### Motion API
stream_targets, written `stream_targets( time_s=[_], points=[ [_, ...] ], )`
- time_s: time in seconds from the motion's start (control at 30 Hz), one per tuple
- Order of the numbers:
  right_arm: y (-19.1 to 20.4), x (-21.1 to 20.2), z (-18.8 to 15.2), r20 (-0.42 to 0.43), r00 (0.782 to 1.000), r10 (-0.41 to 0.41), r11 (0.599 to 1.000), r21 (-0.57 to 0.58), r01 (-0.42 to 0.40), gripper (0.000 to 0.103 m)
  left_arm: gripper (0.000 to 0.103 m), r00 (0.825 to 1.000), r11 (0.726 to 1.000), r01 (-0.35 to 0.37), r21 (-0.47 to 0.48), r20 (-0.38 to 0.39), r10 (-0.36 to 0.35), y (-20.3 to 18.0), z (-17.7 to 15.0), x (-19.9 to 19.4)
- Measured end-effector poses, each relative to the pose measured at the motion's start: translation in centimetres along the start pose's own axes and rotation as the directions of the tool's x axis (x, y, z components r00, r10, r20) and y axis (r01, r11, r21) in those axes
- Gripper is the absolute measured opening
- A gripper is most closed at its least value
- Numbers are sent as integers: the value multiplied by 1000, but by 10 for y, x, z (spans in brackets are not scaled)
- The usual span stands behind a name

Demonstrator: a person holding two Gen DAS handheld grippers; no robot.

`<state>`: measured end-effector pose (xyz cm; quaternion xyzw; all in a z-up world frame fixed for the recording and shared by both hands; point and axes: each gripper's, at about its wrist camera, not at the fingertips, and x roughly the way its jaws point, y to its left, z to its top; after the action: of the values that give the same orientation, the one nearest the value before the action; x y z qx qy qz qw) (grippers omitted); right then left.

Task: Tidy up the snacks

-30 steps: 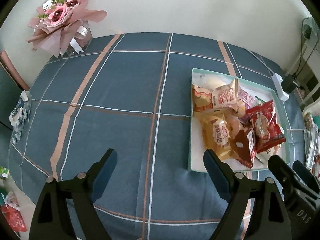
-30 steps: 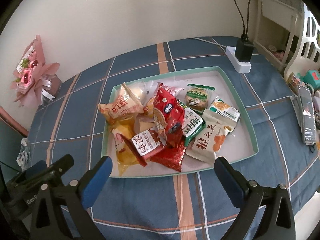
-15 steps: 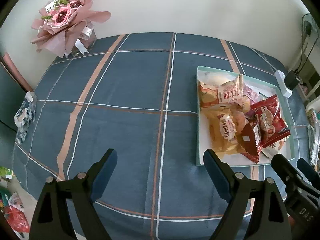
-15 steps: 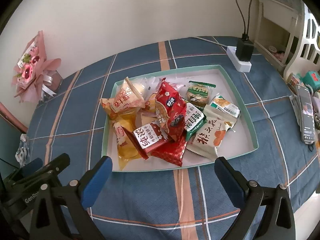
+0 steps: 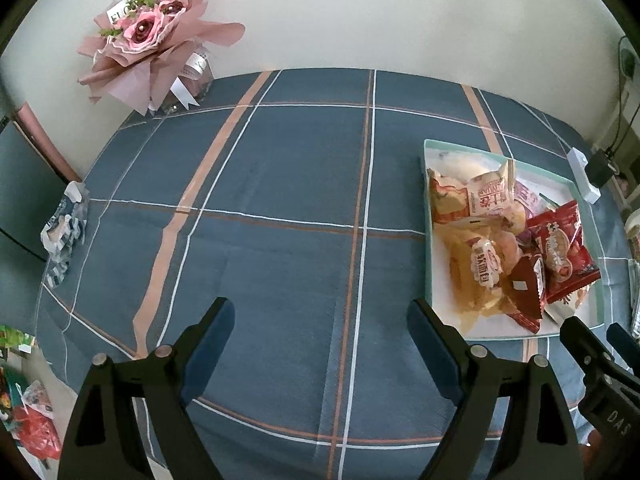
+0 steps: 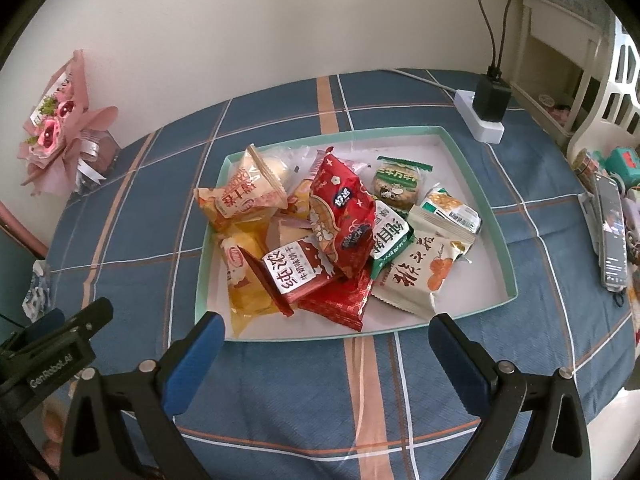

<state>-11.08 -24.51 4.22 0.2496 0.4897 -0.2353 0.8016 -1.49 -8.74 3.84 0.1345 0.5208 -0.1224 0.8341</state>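
Observation:
A shallow white tray with a mint-green rim [image 6: 490, 200] sits on the blue plaid tablecloth [image 6: 280, 392] and holds a heap of several snack packets: red [image 6: 344, 216], yellow [image 6: 244, 280], green-and-white [image 6: 390, 238] and cream [image 6: 416, 276]. The tray also shows at the right of the left wrist view [image 5: 428, 240]. My right gripper [image 6: 326, 344] is open and empty, just in front of the tray's near rim. My left gripper [image 5: 320, 332] is open and empty over bare cloth, left of the tray.
A pink flower bouquet [image 5: 152, 36] stands at the far left corner by the wall. A white power strip with a black charger [image 6: 486, 110] lies behind the tray. A phone [image 6: 610, 236] and clutter sit at the right edge. A crumpled wrapper [image 5: 64, 224] lies at the left edge.
Both grippers have drawn back and to the left a little; the tray sits further right in the left wrist view. Both stay open and empty.

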Motion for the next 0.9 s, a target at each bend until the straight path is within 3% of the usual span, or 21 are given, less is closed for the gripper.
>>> stream_targets(
  time_s=[0.9],
  points=[
    [1, 5, -1, -15, 1000, -5, 1000, 4, 5, 103, 88, 1000, 1000, 1, 29, -3, -1, -3, 1, 1]
  ],
)
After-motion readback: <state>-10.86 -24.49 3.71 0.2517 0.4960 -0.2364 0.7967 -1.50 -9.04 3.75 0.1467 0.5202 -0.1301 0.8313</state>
